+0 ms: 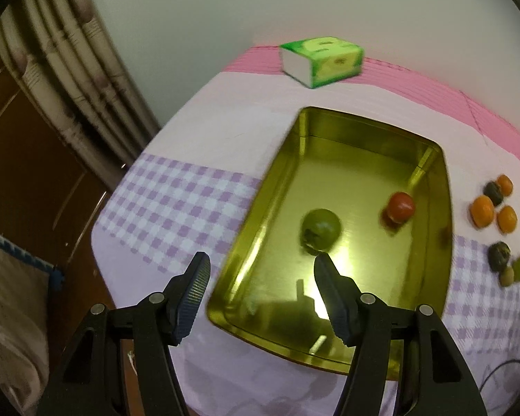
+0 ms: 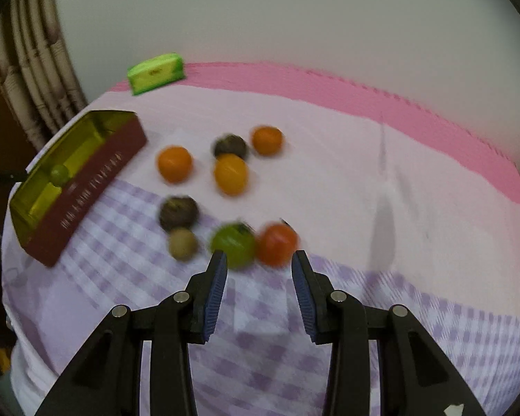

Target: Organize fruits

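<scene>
A gold metal tin (image 1: pixel 436 270) with a dark red outer wall (image 2: pixel 86 190) lies on the cloth. In it sit a green fruit (image 1: pixel 320 230) and a red fruit (image 1: pixel 401 207). My left gripper (image 1: pixel 261 263) is open and empty above the tin's near left edge. Loose fruits lie right of the tin: three oranges (image 2: pixel 175 164) (image 2: pixel 231 173) (image 2: pixel 267 139), two dark fruits (image 2: pixel 178 212), a tan one (image 2: pixel 182 243), a green one (image 2: pixel 234 245) and a red one (image 2: pixel 276 243). My right gripper (image 2: pixel 258 260) is open and empty, just short of the green and red fruits.
A green tissue box (image 1: pixel 320 60) stands at the back of the table, also in the right wrist view (image 2: pixel 156 72). The table's left edge drops off beside a curtain (image 1: pixel 69 79) and wooden furniture. A cable (image 1: pixel 502 371) lies at the near right.
</scene>
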`<act>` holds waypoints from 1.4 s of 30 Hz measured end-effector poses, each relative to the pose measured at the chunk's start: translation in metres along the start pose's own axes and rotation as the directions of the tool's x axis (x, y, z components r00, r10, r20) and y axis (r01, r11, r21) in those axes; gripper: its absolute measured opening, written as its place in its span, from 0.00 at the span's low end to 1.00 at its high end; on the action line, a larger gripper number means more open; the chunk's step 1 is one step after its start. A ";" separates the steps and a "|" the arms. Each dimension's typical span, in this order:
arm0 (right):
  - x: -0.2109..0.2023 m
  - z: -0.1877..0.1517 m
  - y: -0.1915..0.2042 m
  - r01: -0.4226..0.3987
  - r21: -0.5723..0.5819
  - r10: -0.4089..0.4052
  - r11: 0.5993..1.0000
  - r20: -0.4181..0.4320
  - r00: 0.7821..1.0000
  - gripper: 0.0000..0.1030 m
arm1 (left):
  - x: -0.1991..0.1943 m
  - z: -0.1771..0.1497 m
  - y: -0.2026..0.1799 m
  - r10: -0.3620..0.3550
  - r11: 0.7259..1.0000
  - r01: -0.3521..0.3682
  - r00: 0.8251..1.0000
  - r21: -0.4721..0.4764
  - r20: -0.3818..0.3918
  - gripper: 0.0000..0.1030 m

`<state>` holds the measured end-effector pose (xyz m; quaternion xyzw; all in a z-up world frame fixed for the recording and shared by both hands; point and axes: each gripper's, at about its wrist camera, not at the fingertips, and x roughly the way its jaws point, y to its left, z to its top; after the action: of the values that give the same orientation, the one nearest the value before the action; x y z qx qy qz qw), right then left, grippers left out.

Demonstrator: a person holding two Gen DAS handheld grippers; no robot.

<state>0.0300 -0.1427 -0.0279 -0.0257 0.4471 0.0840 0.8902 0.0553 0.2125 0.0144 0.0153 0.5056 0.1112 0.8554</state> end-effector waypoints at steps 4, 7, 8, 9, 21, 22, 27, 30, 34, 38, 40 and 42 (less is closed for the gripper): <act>0.009 -0.008 -0.012 -0.003 0.025 0.003 1.000 -0.004 1.000 0.35 | -0.004 -0.007 -0.026 -0.043 0.997 0.044 0.999 0.062 -0.012 0.61; 0.018 -0.007 -0.013 -0.009 0.029 0.009 1.000 0.001 1.000 0.35 | -0.012 -0.015 -0.054 -0.087 0.987 0.088 0.996 0.133 -0.016 0.61; 0.021 -0.006 -0.013 -0.008 0.028 0.008 1.000 0.000 1.000 0.35 | -0.014 -0.018 -0.064 -0.102 0.982 0.104 0.995 0.157 -0.018 0.61; 0.024 -0.006 -0.014 -0.010 0.029 0.010 1.000 -0.001 1.000 0.35 | -0.015 -0.019 -0.071 -0.114 0.978 0.116 0.993 0.173 -0.021 0.61; 0.048 0.004 -0.011 -0.040 0.023 0.040 0.999 0.021 0.999 0.34 | -0.021 -0.029 -0.162 -0.262 0.923 0.269 0.963 0.274 -0.064 0.64; 0.048 0.005 -0.011 -0.042 0.023 0.042 0.999 0.023 0.999 0.32 | -0.021 -0.029 -0.167 -0.271 0.922 0.280 0.960 0.268 -0.070 0.64; 0.046 0.001 -0.014 -0.029 0.001 0.029 1.000 0.039 0.999 0.30 | -0.023 -0.032 -0.189 -0.291 0.914 0.300 0.954 0.274 -0.073 0.64; 0.045 -0.002 -0.023 0.002 0.014 -0.003 1.000 0.053 0.999 0.29 | -0.021 -0.034 -0.204 -0.314 0.902 0.326 0.945 0.283 -0.088 0.64; 0.043 -0.005 -0.042 0.051 0.046 -0.054 0.998 0.061 0.997 0.29 | -0.020 -0.038 -0.225 -0.345 0.886 0.360 0.933 0.293 -0.103 0.64; 0.042 -0.009 -0.051 0.075 0.057 -0.079 0.996 0.070 0.994 0.30 | -0.014 -0.038 -0.242 -0.369 0.878 0.391 0.920 0.276 -0.130 0.62; 0.042 -0.009 -0.052 0.070 0.062 -0.075 0.996 0.070 0.995 0.30 | -0.010 -0.036 -0.247 -0.376 0.878 0.400 0.916 0.261 -0.141 0.58; 0.042 -0.009 -0.053 0.070 0.063 -0.074 0.996 0.071 0.995 0.30 | -0.006 -0.035 -0.253 -0.379 0.878 0.406 0.913 0.252 -0.153 0.53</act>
<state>0.0558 -0.1903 -0.0683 -0.0120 0.4154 0.0392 0.9087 0.0661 -0.0381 -0.0321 0.0269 0.5505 -0.1361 0.8232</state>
